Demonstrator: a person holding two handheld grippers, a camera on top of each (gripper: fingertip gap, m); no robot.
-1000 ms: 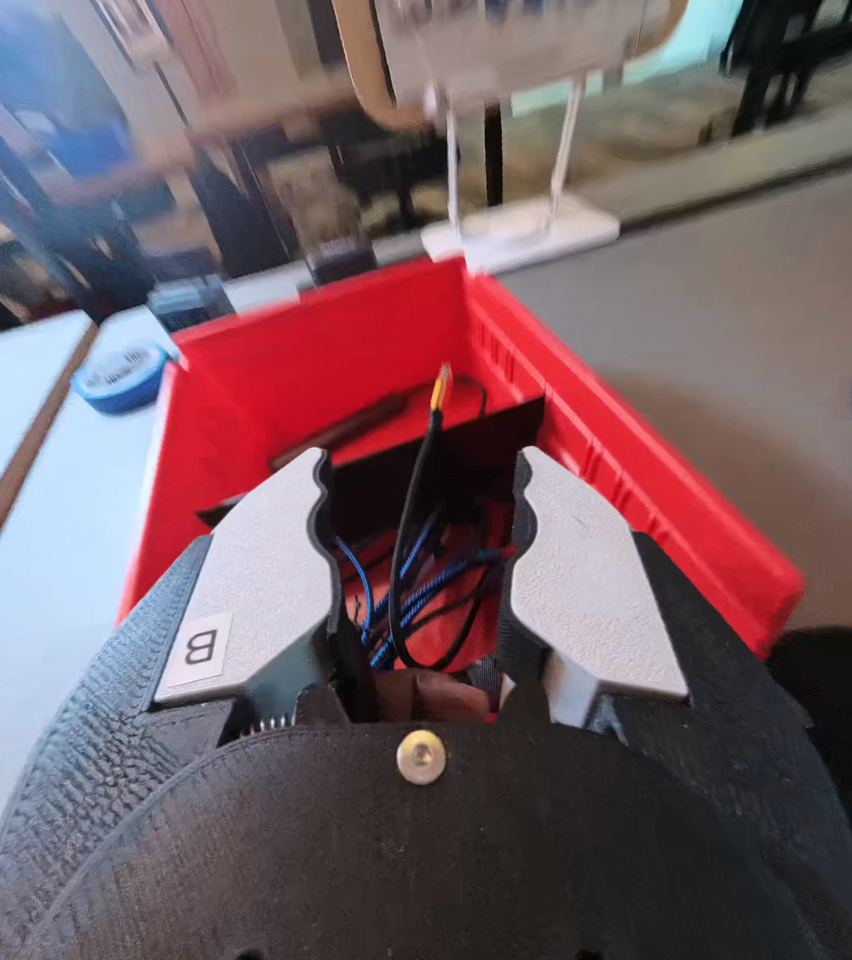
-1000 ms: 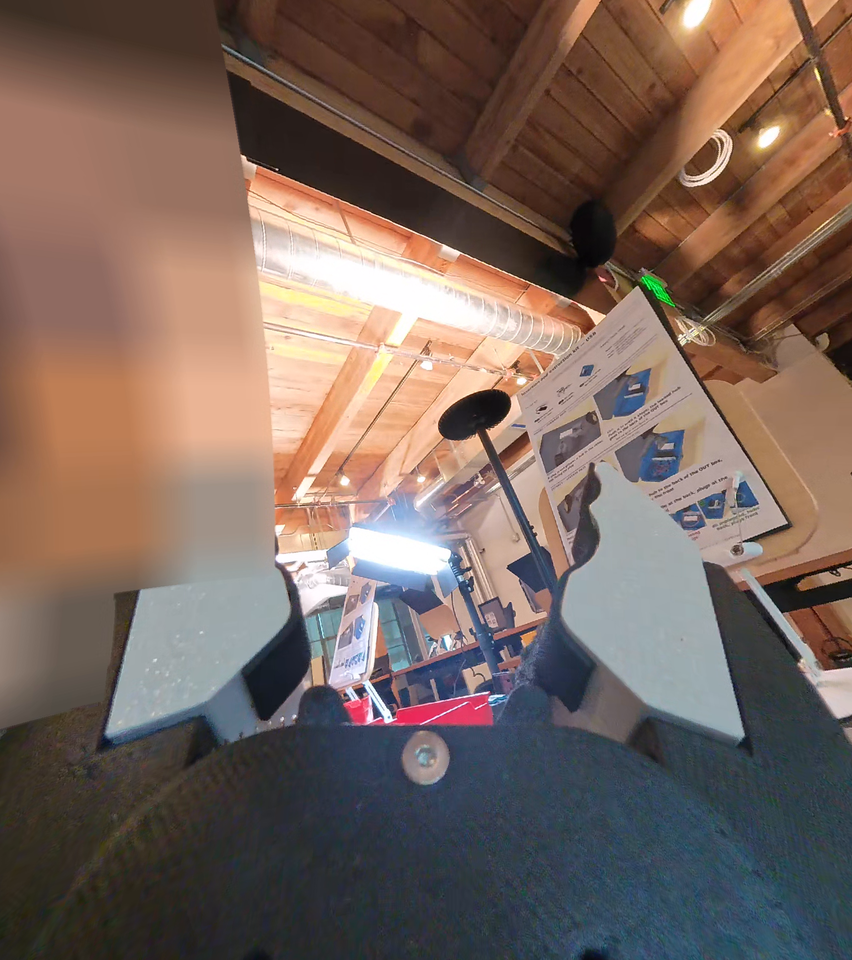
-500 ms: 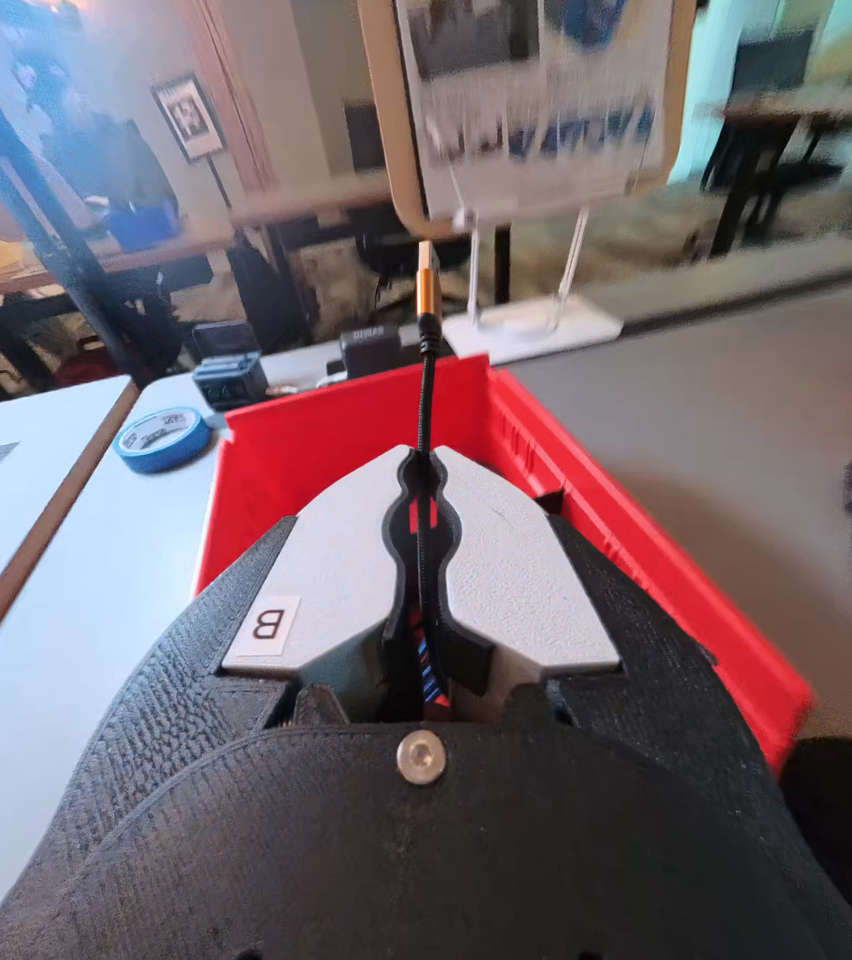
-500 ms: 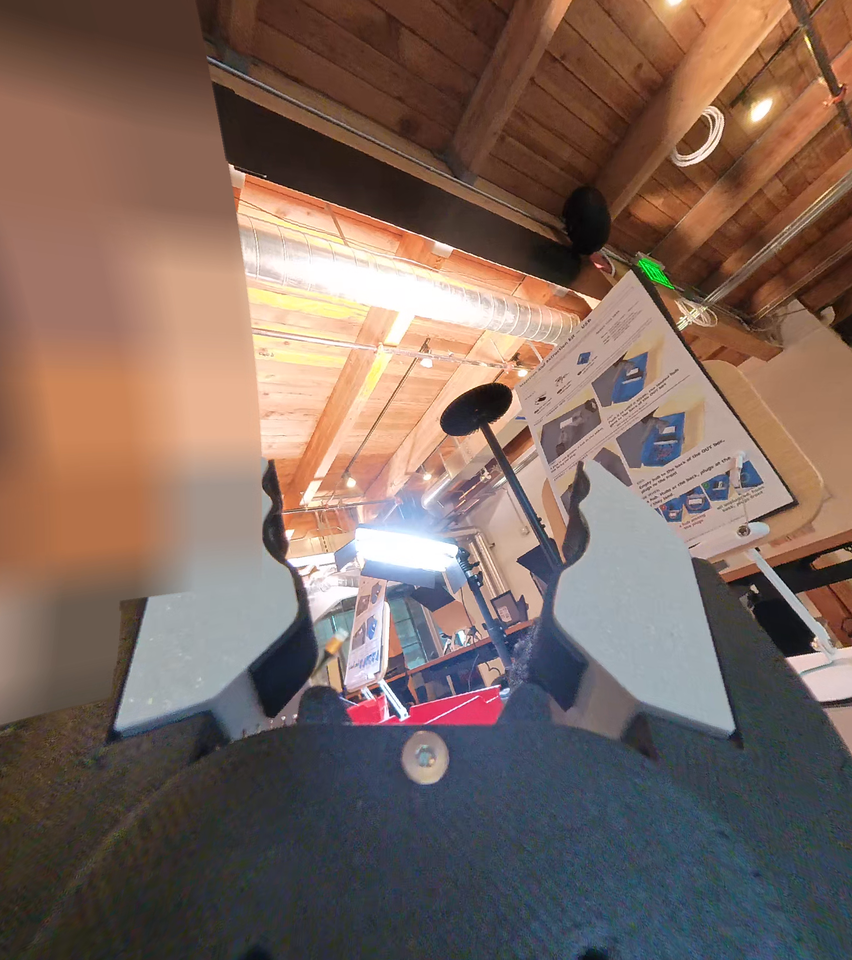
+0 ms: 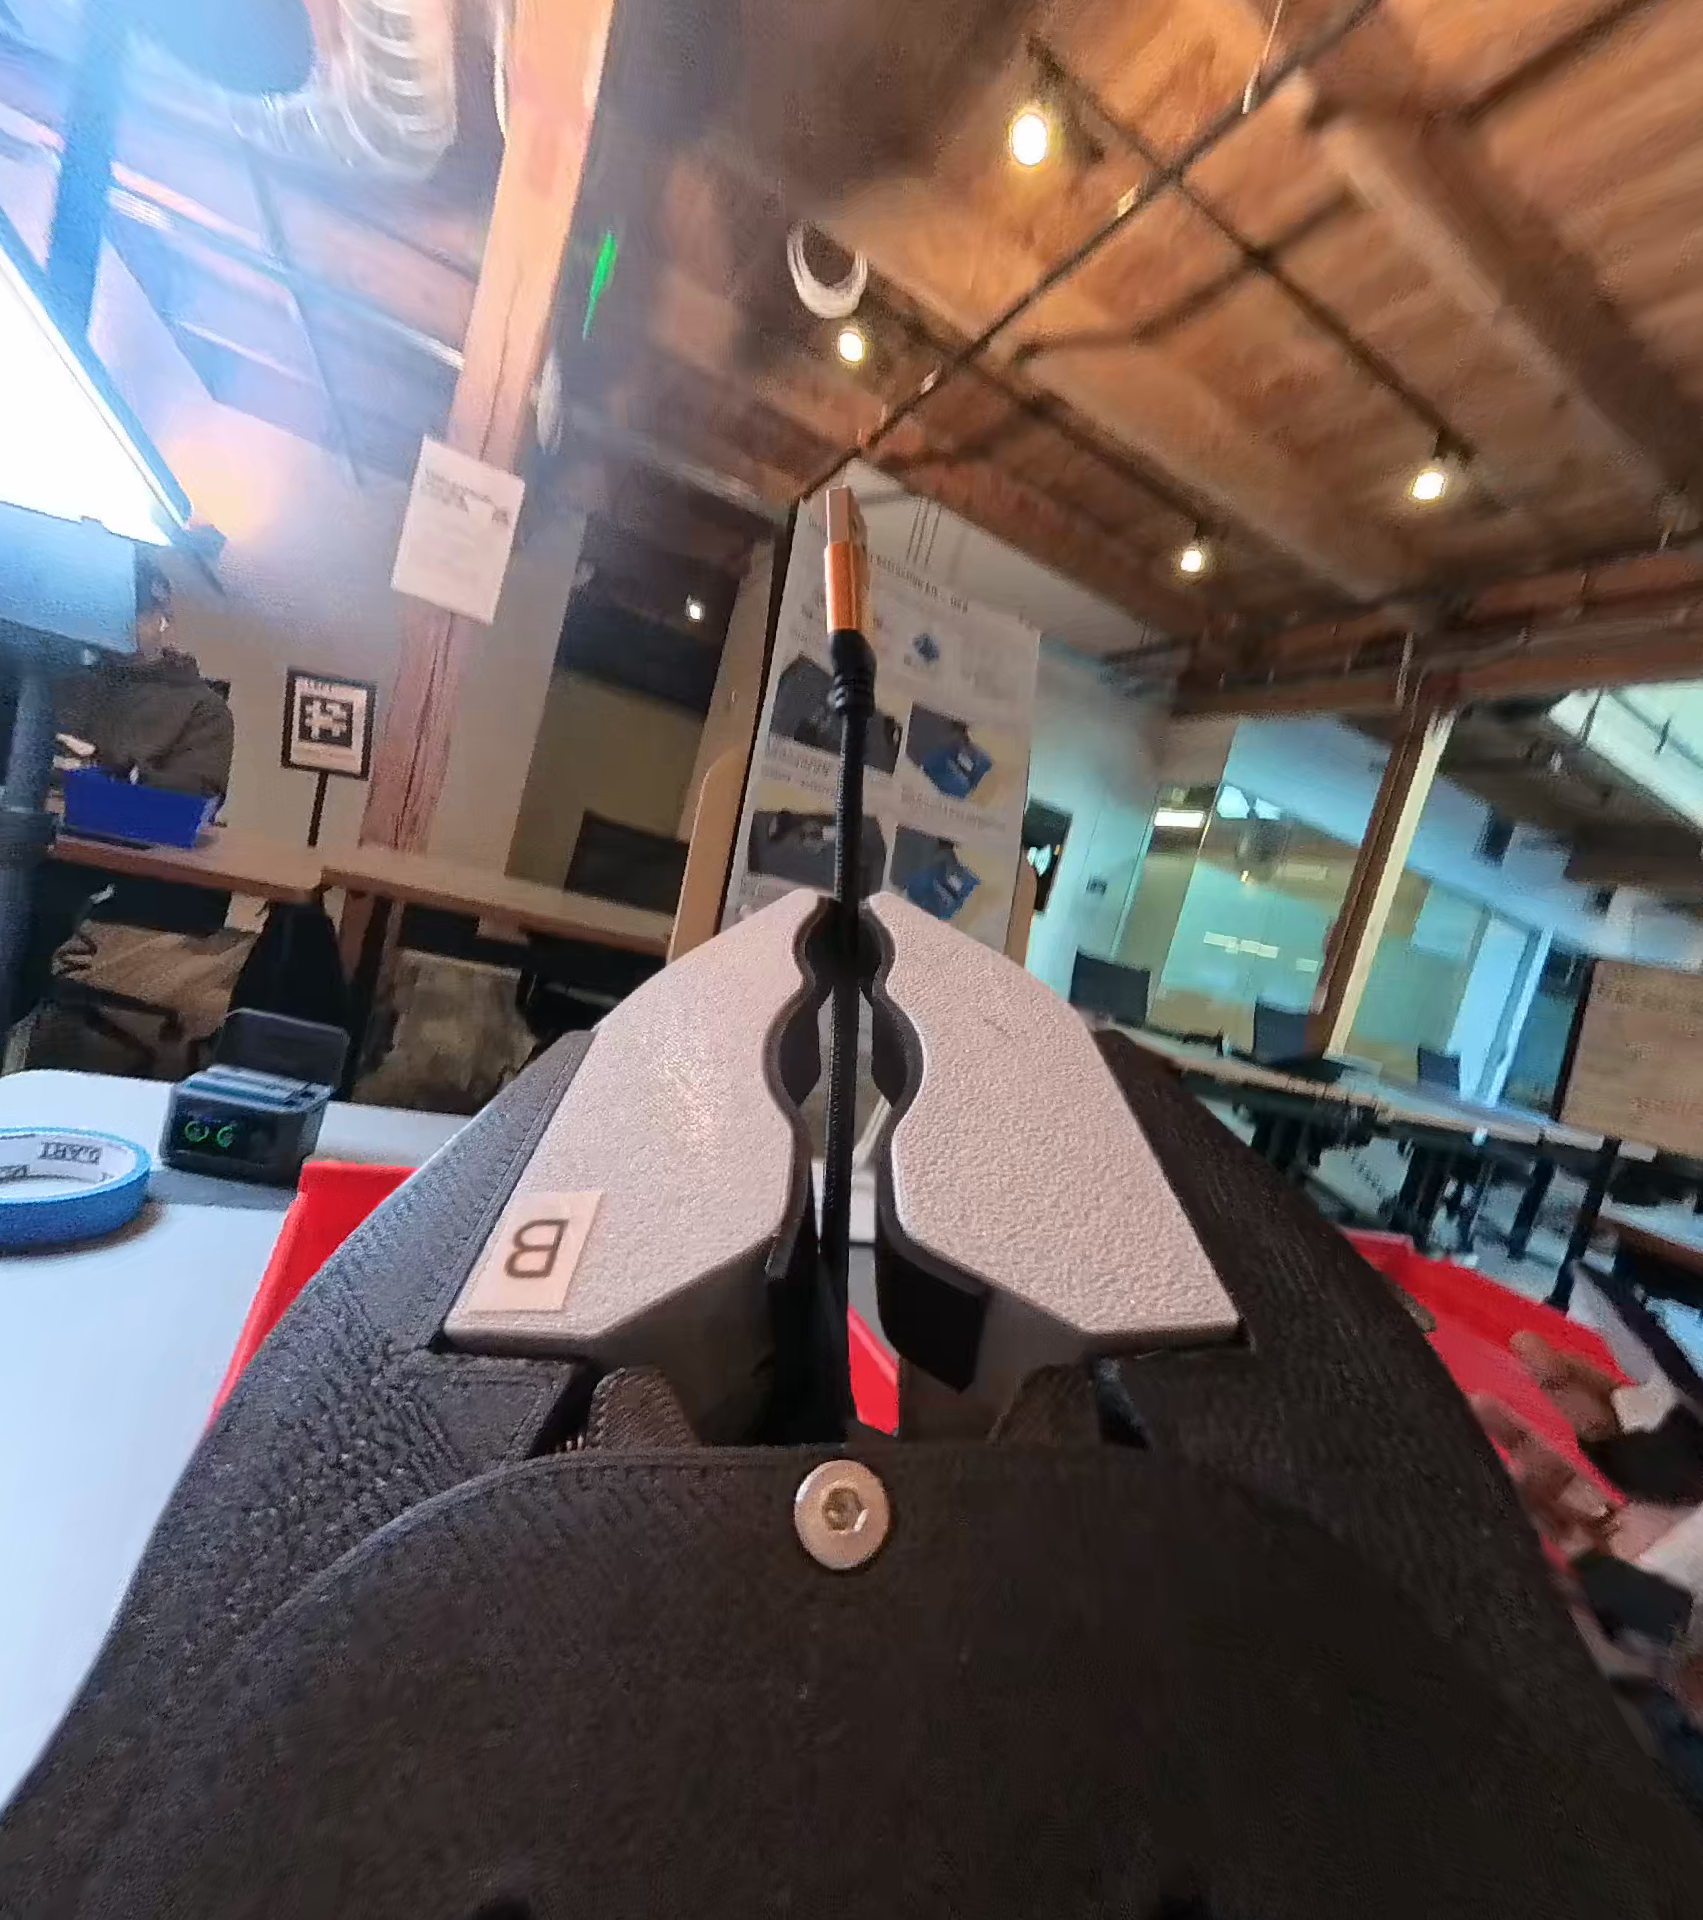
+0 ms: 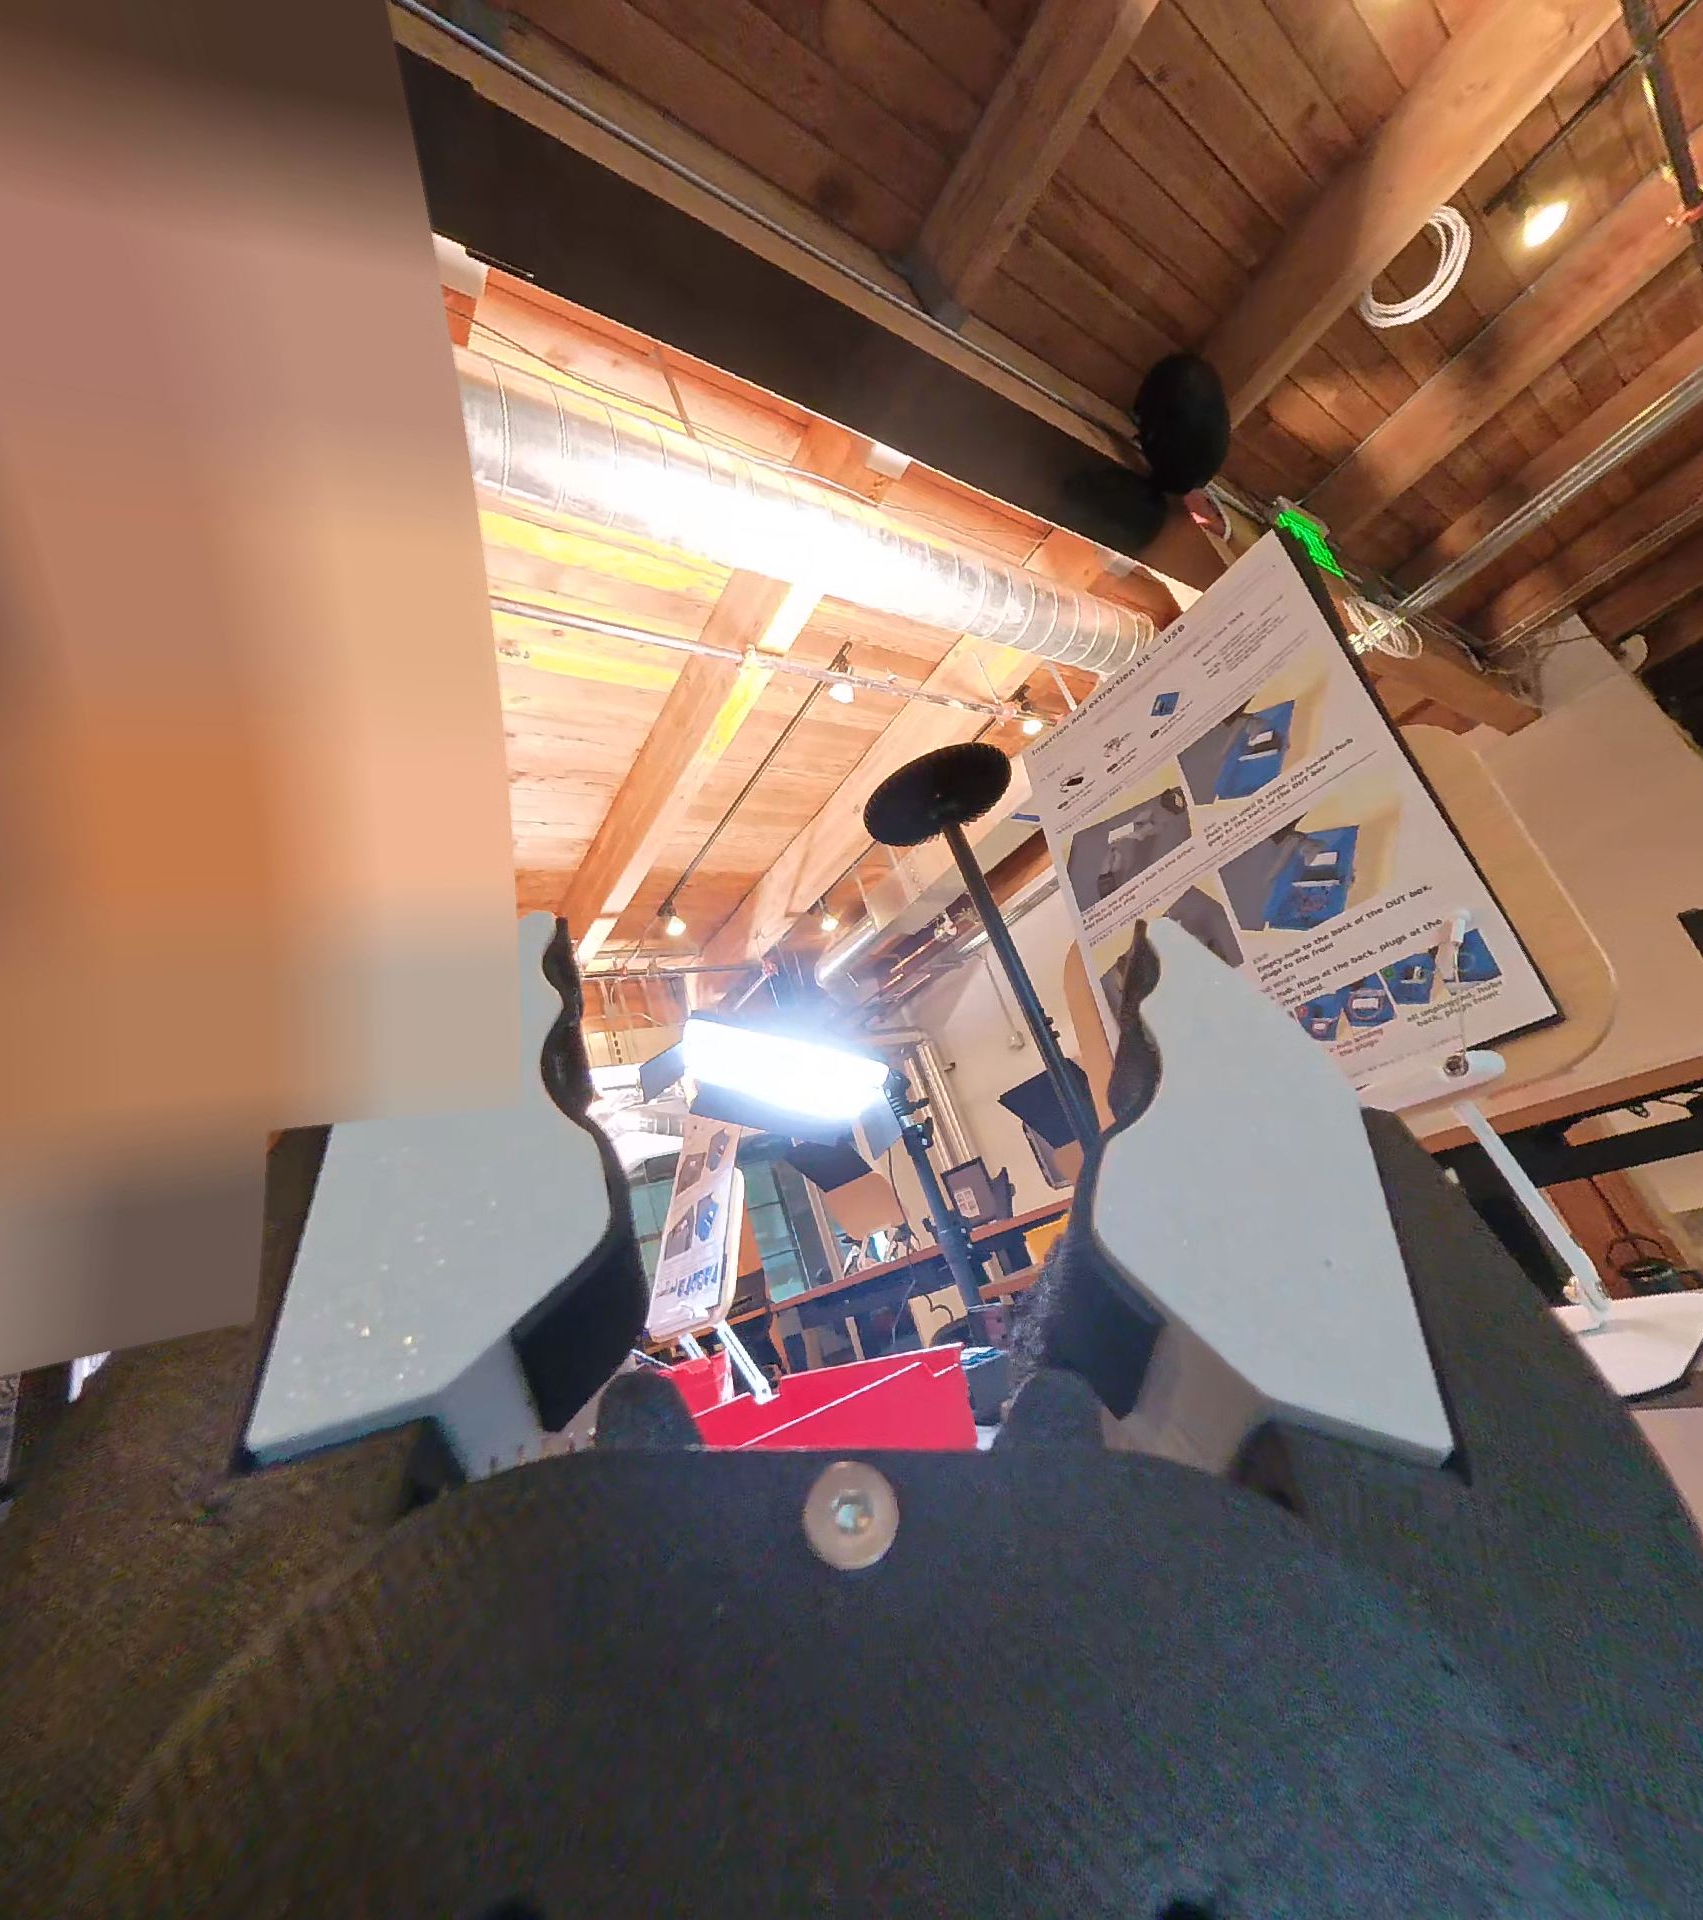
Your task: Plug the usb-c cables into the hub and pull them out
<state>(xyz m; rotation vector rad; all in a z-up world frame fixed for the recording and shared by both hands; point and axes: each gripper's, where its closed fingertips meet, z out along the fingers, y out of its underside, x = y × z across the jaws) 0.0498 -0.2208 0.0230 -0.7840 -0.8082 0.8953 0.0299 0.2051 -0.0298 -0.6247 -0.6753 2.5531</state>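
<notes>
Raised left gripper (image 5: 842,925) hides cable's (image 5: 842,821) lower length.

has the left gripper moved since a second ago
Yes. The left gripper, shut on the black cable, has lifted and tilted up: the red bin that filled its view now sits low, with ceiling above.

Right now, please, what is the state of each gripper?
Left gripper: closed on the black cable, its orange plug pointing up.
Right gripper: open, holding nothing.
</notes>
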